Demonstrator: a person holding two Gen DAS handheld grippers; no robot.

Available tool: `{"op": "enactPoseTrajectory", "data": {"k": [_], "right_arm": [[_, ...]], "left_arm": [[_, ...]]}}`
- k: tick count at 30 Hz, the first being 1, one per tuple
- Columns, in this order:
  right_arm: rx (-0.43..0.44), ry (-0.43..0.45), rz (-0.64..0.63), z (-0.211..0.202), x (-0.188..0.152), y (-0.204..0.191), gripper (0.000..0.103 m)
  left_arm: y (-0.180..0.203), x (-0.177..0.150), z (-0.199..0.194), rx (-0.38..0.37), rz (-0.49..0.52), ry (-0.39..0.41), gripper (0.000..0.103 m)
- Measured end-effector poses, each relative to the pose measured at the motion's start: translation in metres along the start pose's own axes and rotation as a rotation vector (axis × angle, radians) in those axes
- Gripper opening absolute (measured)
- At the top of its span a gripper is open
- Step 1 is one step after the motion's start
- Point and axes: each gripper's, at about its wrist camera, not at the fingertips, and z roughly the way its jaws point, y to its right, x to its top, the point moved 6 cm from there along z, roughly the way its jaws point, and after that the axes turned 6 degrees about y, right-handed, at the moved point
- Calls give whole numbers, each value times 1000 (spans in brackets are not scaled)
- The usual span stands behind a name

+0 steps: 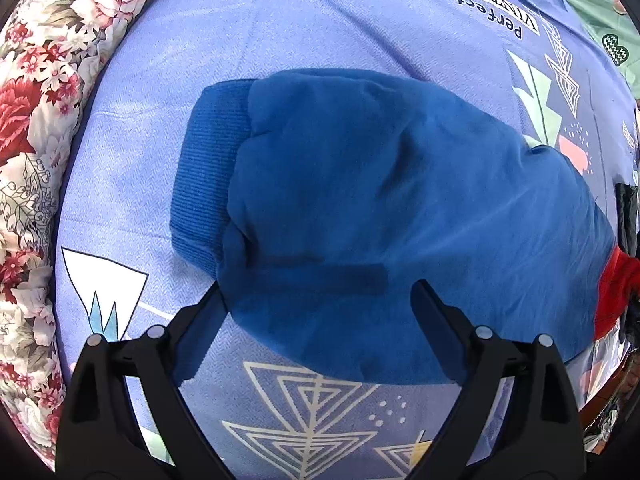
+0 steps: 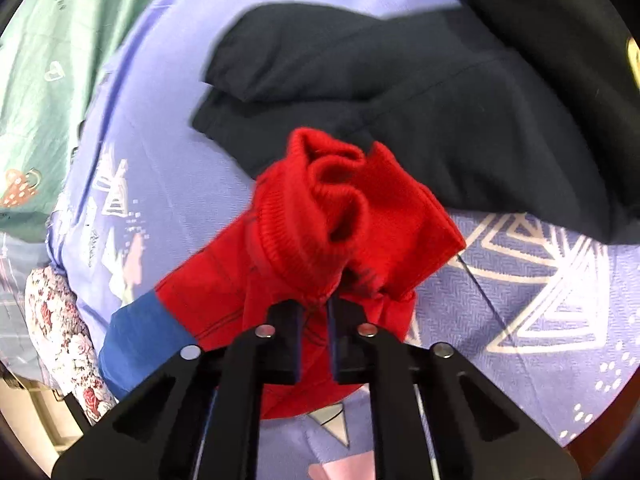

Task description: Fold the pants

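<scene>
Black right gripper (image 2: 313, 312) — jaws drawn nearly together, pinching a bunched gather of red fabric just below the ribbed band.

Pants (image 1: 380, 216) — two-tone garment, blue and red. Blue section: soft, fleecy, lying folded over on itself in a rounded mound, faint creases across the top layer. Blue ribbed band (image 1: 208, 176) at its left end, flat against the bedsheet. Red section (image 2: 320, 216): lifted and crumpled in the right wrist view, its red ribbed band curled into loose rolls above the fingertips; the blue panel joins the red at lower left of that view.

Left gripper (image 1: 316, 292) — jaws spread wide, holding nothing, hovering over the near edge of the blue mound, one finger to each side.

Bedsheet (image 1: 280, 20) — lavender, printed with white line triangles, pink and mint shapes and the lettering "perfect VINTAGE"; the pants lie on it.

Floral quilt (image 1: 36, 120) — red and cream roses, along the sheet's left border.

Black garment (image 2: 420, 92) — heaped on the sheet beyond the red fabric.

Green cloth (image 2: 44, 80) — patterned, at the far side.
</scene>
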Motion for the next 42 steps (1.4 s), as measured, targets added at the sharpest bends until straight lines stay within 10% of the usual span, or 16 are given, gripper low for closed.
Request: {"op": "enactPoseTrajectory", "data": {"k": [5,14,16,17,28,33,37,42], "right_arm": [[-57,28,-76,-43,-2,0,7],[-116,-33,27,2,-20,39,16],[-118,-22,-3,-7,-17,40,60],[-143,7,-13,-15,-13,43,62],[-191,199,-293,-37,-5,-30,49],[-218,-29,-286,27,-23,-14,47],[-249,-40,-220,26,-14,-12,38],[12,-5,-418,26,-20,-120,53]], "left_arm": [[-3,6,2,-2,-4,5,92],[-4,10,4,5,16,16,92],[-6,13,-1,0,18,35,92],[-7,14,-4,-3,17,46,92],[-20,25,5,64,6,53,92],[-32,24,-7,52,-40,85,92],[-50,28,-16,87,-90,122,92],[-52,33,-25,21,-125,168,93]]}}
